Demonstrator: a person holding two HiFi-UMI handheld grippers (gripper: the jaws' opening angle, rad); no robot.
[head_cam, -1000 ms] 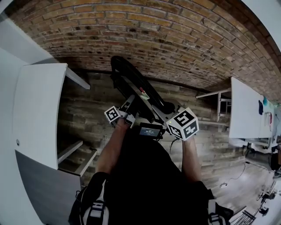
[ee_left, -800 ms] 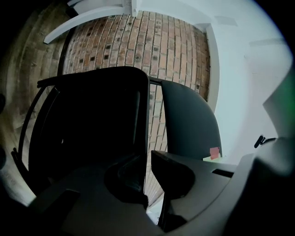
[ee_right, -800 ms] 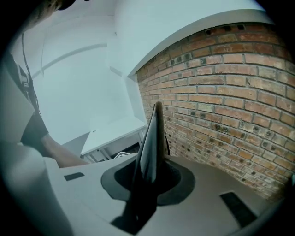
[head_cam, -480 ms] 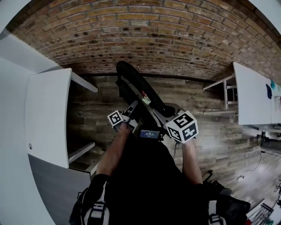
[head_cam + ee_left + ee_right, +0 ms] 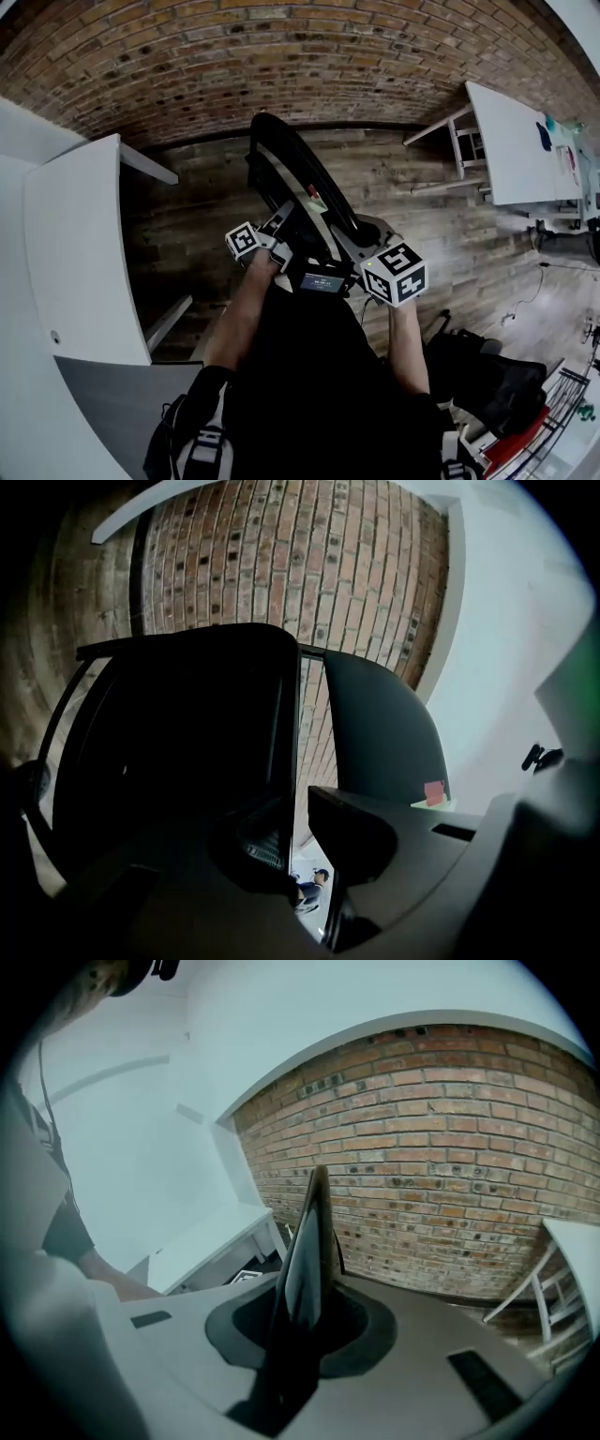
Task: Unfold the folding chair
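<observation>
The black folding chair [image 5: 292, 183] is folded flat and held up off the wooden floor in front of the brick wall. My left gripper [image 5: 279, 231] is shut on the thin edge of one dark chair panel [image 5: 178, 733], and a second panel [image 5: 380, 728] stands just to the right of it. My right gripper [image 5: 352, 247] is shut on the chair's other side, and in the right gripper view the glossy black panel edge [image 5: 309, 1227] rises straight up from between the jaws. In each gripper view the jaws themselves show as left gripper [image 5: 298, 829] and right gripper [image 5: 302, 1330].
A white table [image 5: 80, 244] stands close on the left and another white table [image 5: 517, 141] at the upper right. The brick wall [image 5: 309, 66] runs across the back. A black bag [image 5: 492, 384] with something red beside it lies on the floor at lower right.
Both grippers have moved sideways with the folded chair still held between them. My view has swung, and the black bag has come into sight at lower right.
</observation>
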